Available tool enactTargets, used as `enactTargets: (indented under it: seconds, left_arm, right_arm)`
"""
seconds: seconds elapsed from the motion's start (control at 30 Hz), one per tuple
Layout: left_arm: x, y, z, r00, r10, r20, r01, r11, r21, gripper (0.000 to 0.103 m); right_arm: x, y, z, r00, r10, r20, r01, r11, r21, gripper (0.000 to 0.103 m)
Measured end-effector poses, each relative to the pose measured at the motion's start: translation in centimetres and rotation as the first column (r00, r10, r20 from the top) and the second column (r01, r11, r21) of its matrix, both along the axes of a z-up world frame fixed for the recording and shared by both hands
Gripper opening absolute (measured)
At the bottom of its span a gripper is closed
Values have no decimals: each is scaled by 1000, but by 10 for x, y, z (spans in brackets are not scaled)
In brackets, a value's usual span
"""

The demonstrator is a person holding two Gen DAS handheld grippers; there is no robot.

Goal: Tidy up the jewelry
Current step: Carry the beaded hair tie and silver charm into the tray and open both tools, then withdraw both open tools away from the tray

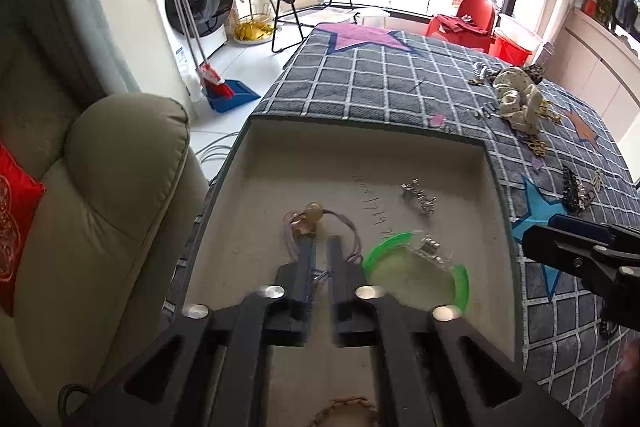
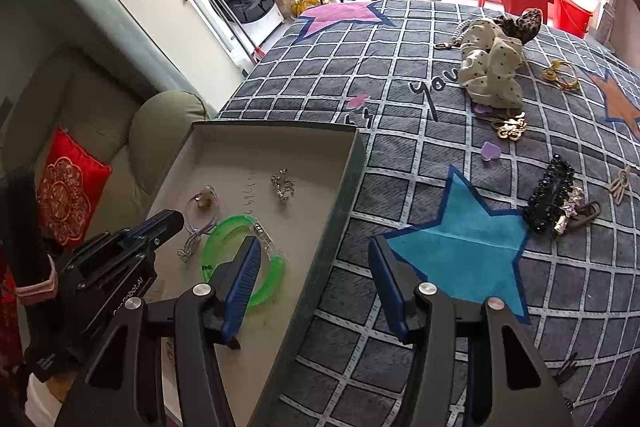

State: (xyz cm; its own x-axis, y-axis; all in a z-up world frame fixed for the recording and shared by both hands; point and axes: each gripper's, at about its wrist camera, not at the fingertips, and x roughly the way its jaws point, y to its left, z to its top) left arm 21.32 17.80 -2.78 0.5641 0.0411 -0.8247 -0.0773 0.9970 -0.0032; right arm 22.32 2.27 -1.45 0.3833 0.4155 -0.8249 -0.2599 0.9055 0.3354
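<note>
A shallow box (image 1: 360, 143) with a beige inside sits at the corner of the bed. In it lie a purple cord bracelet with an amber bead (image 1: 310, 213), a green bangle (image 1: 460, 283) and a small silver piece (image 1: 420, 197). My left gripper (image 1: 320, 247) hangs over the box, open by a narrow gap, with strands of the purple cord between its fingers. In the right wrist view my right gripper (image 2: 314, 259) stands wide open across the box's right wall (image 2: 348, 187), one finger over the green bangle (image 2: 216, 231), and holds nothing.
On the checked bed cover (image 2: 400, 75) lie spotted scrunchies (image 2: 492, 67), a black beaded hair clip (image 2: 550, 193), gold pieces (image 2: 510, 129) and a purple heart (image 2: 490, 151). A beige sofa (image 1: 100, 207) with a red cushion stands left of the box. A braided bracelet (image 1: 344, 409) shows at the box's near end.
</note>
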Motion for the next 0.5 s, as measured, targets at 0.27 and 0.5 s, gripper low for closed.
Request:
enactTargets:
  seconds: [0.27, 0.5]
  left_arm:
    - [-11, -5, 16, 997, 23, 78, -25, 999, 22, 103]
    - [-32, 1, 28, 990, 93, 102, -98, 994, 46, 103]
  right_arm:
    - [-6, -5, 4, 1000, -4, 5, 4, 1000, -2, 60]
    - [-18, -1, 10, 1000, 14, 27, -13, 1000, -26, 80]
